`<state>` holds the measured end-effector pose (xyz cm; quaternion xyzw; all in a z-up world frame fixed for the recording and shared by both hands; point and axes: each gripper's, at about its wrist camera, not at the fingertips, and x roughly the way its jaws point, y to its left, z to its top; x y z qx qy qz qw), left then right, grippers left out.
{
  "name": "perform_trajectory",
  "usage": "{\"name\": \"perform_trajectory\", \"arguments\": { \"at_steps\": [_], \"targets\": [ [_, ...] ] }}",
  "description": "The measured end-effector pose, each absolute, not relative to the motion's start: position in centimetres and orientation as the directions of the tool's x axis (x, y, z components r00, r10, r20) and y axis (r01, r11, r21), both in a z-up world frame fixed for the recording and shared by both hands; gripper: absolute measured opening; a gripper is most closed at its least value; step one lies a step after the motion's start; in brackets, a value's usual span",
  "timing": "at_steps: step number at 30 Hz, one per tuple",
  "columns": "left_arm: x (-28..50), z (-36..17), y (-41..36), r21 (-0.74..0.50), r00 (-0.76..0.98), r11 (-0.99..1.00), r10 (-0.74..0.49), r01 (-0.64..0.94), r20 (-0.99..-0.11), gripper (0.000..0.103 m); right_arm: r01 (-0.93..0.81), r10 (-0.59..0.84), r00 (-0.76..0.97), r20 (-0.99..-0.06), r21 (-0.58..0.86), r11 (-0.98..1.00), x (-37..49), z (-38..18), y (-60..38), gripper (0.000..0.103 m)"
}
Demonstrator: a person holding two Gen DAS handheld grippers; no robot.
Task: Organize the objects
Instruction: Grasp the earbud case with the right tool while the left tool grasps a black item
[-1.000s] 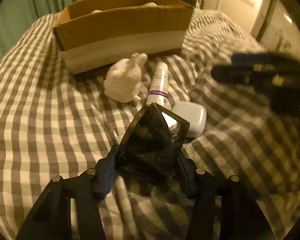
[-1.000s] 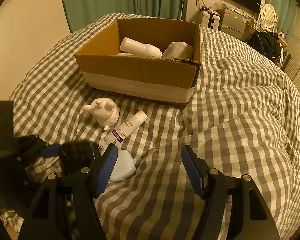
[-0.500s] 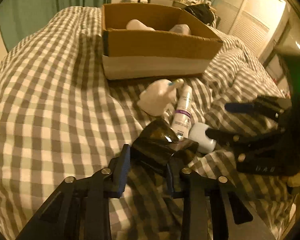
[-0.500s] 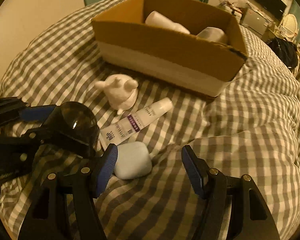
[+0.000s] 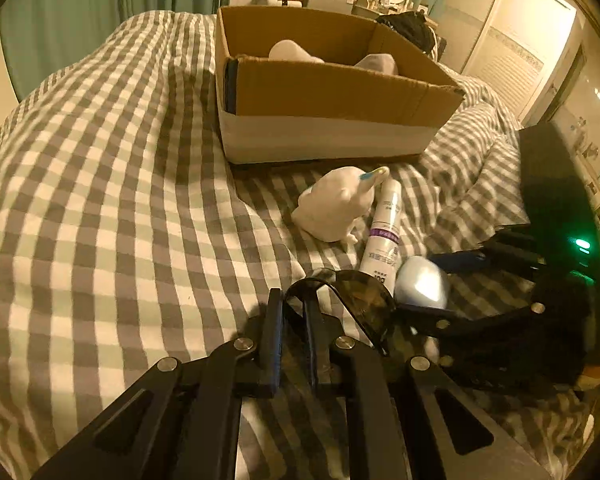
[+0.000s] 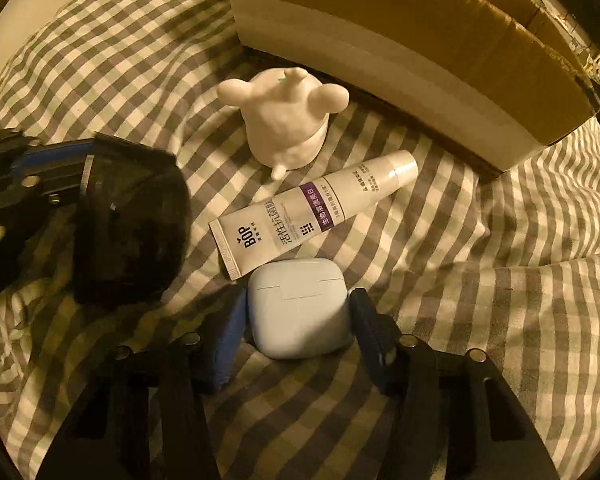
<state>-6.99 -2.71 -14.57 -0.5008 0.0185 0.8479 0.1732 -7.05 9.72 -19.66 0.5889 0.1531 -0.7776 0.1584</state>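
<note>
Left wrist view: left gripper (image 5: pixel 294 320) is clamped on the sunglasses (image 5: pixel 356 300), near the box (image 5: pixel 332 120). Right wrist view: right gripper (image 6: pixel 298 320) straddles the earbud case (image 6: pixel 298 308) on the bed (image 6: pixel 480 280), not visibly squeezing. I'd center it before closing, so it doesn't nudge the tube (image 6: pixel 312 208).

White tube (image 6: pixel 314 212) — brand "BOP" near crimped end; Chinese characters along body, more on purple band, too small to read reliably.
</note>
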Motion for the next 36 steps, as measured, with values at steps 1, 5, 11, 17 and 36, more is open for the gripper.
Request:
{"name": "perform_trajectory", "arguments": {
  "at_steps": [1, 5, 11, 17, 36],
  "targets": [
    [-7.3, -14.8, -2.5, -0.147, -0.426, -0.933, 0.285, -0.329, -0.858, 0.010, 0.426, -0.063, -0.266, -0.962, -0.059, -0.903, -6.9, -19.5, 9.7, 0.052],
    [-8.2, -15.9, -1.6, -0.156, -0.388, -0.923, 0.296, -0.352, -0.873, 0.012, 0.420, -0.058, -0.303, -0.951, -0.079, -0.904, -6.4, -18.8, 9.8, 0.051],
    [-8.1, -15.9, -1.3, -0.188, -0.377, -0.909, 0.333, -0.371, -0.865, 0.007, 0.394, -0.054, -0.328, -0.943, -0.085, -0.915, -5.8, -17.9, 10.3, 0.051],
    [-6.9, -12.9, -2.2, -0.192, -0.424, -0.909, 0.349, -0.369, -0.836, 0.005, 0.377, -0.071, -0.374, -0.925, -0.081, -0.923, -4.4, -15.7, 10.8, 0.051],
    [-8.8, -0.8, -3.6, -0.095, -0.637, -0.924, 0.327, -0.370, -0.698, 0.005, 0.311, -0.113, -0.619, -0.777, -0.111, -0.944, -3.7, -3.0, 11.4, 0.051]
  ]
}}
